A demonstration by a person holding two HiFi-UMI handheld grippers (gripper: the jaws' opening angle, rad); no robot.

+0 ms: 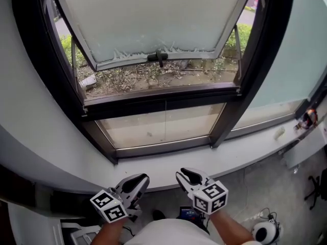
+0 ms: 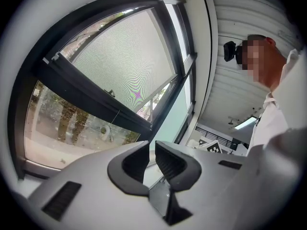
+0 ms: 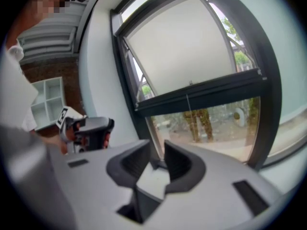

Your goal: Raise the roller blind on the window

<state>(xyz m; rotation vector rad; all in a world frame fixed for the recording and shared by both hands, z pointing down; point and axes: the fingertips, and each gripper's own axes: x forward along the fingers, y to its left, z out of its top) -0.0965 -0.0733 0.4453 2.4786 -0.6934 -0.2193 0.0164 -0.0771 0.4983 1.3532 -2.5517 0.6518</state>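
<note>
Pale fabric of the blind (image 1: 153, 19) covers most of the upper pane of a dark-framed window (image 1: 163, 103) in the head view. Its bottom bar carries a small dark pull (image 1: 159, 57) and hangs a little above the transom, so a strip of ground and plants shows beneath it. Under the transom is a clear lower pane (image 1: 163, 127), then a white sill (image 1: 214, 154). Low in that view, the left hand-held gripper (image 1: 137, 181) and right hand-held gripper (image 1: 188, 176) are side by side, near the sill and well below the blind, touching nothing. In the left gripper view the blind (image 2: 124, 56) is a fine mesh sheet ahead and above, ending at the dark transom (image 2: 91, 102). The left hand-held gripper (image 2: 152, 147) has its jaws only narrowly apart, with nothing between them. A person in a white shirt (image 2: 283, 109) is at the right edge. In the right gripper view the blind (image 3: 177, 47) again fills the upper pane, and a thin cord (image 3: 187, 103) crosses the transom below it. The right hand-held gripper (image 3: 157, 150) has a moderate gap between its jaws and is empty. The left hand-held gripper (image 3: 93, 128) shows to the side, near a white shelf unit (image 3: 48, 99).
</note>
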